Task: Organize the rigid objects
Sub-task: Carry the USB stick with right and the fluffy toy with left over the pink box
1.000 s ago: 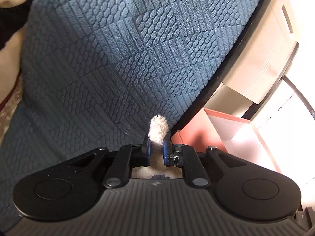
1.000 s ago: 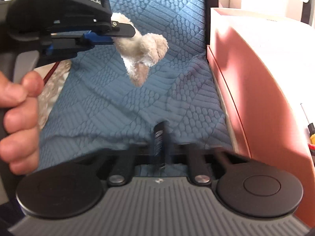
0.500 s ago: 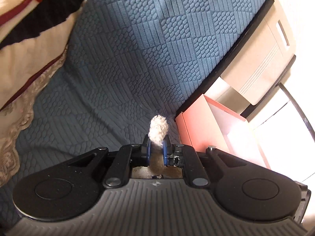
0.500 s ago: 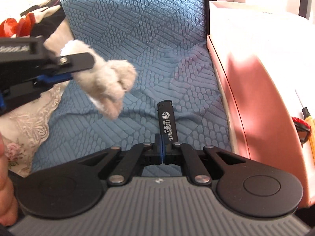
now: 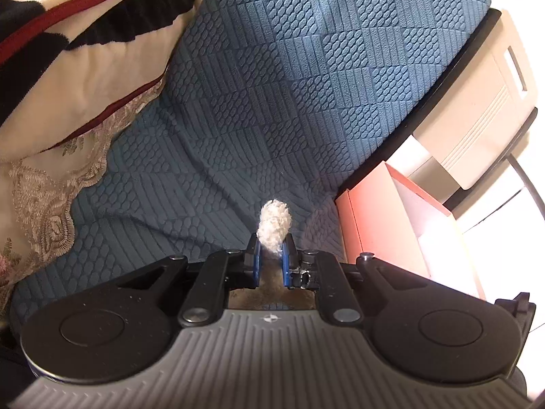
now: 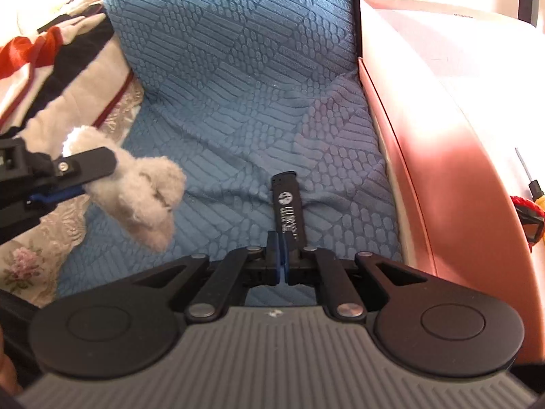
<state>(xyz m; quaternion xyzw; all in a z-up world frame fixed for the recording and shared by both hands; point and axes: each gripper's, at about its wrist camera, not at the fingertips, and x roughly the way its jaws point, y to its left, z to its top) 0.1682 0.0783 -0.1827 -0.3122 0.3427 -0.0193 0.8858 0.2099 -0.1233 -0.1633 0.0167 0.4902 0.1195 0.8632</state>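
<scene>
- right gripper (image 6: 280,255): blue pads pressed together, nothing between them; black lighter (image 6: 287,206) lies on the blue cover just ahead of the tips, tail passing beside the right-hand finger, can't tell if touching
- lighter: looks stiff, light, smooth plastic, likely slippery; judge best pinch is across the narrow sides mid-body, long axis in line with the fingers
- soft cover will give under a downward push, so the lighter may sink or tip
- left gripper (image 5: 271,250): clenched on a plush toy (image 5: 274,225), white fuzzy tuft poking out past the pads; in right wrist view the toy (image 6: 143,192) hangs off the left gripper (image 6: 73,179) above the cover, soft, squashes easily
- blue textured cover (image 6: 238,85) under everything, wrinkled
- pink box (image 6: 442,177) right beside the cover edge, open top; probable drop spot
- screwdriver (image 6: 531,187) already inside at far right
- striped blanket (image 5: 68,78) far left
</scene>
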